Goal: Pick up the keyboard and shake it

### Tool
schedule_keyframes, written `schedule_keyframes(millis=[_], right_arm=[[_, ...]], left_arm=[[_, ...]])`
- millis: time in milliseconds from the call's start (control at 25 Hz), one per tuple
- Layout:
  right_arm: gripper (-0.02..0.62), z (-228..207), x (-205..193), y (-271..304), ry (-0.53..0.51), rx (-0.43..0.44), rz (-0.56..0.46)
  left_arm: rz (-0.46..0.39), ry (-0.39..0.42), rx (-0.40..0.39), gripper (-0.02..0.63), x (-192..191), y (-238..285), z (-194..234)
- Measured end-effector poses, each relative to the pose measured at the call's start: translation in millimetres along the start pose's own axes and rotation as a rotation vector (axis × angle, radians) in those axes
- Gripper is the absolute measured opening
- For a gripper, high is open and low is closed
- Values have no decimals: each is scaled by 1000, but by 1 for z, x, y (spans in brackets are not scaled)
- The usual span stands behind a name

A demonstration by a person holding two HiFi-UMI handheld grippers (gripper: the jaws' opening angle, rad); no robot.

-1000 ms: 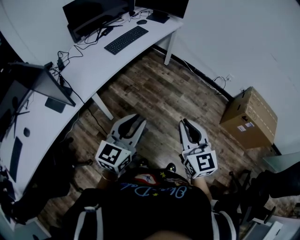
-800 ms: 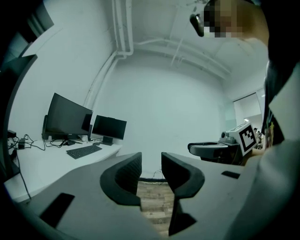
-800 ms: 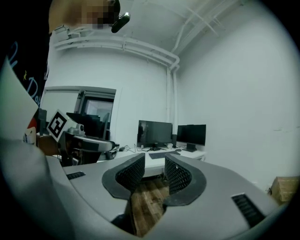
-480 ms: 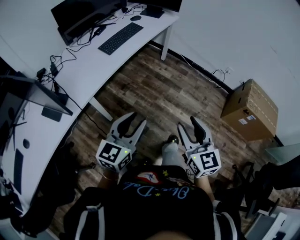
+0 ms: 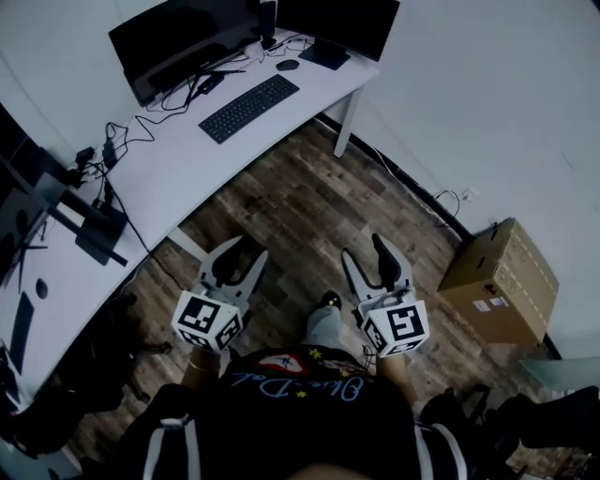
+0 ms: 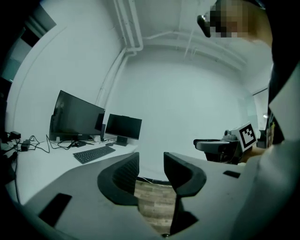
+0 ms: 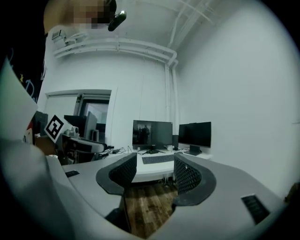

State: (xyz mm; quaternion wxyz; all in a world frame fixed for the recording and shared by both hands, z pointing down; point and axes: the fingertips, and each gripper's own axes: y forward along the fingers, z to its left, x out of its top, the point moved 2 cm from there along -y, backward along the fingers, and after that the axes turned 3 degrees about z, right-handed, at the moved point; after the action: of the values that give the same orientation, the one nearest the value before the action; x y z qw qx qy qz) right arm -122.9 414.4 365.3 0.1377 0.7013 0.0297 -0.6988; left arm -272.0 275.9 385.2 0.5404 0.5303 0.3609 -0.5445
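While the left hand-held gripper (image 5: 242, 258) and right hand-held gripper (image 5: 364, 255), jaws just opening, stand spread and empty, the keyboard (image 5: 248, 108) looks light, stiff, best held at both ends.

You're standing in an office. A long white curved worktop (image 5: 178, 159) runs along plain white walls (image 5: 487, 84). It carries a wide black monitor (image 5: 183, 37), a second black monitor (image 5: 339, 21), a flat black keyboard (image 5: 248, 108), a small black mouse (image 5: 287, 65) and loose black cables (image 5: 131, 131). A brown cardboard box (image 5: 497, 281) sits on the brown wood-plank floor (image 5: 291, 202).
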Motion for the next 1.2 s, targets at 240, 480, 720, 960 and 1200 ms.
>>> schedule_keyframes(millis=[240, 480, 720, 960, 1200], right_arm=[[213, -78, -1, 53, 12, 92, 31], [213, -136, 5, 91, 26, 165, 28], [213, -183, 6, 110, 43, 213, 16], [213, -202, 3, 129, 48, 265, 10], [213, -208, -11, 153, 65, 287, 48]], left_arm=[[-1, -16, 68, 153, 16, 83, 3], [21, -47, 134, 163, 24, 142, 5], [-1, -36, 188, 167, 38, 185, 5], [14, -49, 213, 167, 34, 210, 4], [25, -95, 255, 167, 23, 219, 30]])
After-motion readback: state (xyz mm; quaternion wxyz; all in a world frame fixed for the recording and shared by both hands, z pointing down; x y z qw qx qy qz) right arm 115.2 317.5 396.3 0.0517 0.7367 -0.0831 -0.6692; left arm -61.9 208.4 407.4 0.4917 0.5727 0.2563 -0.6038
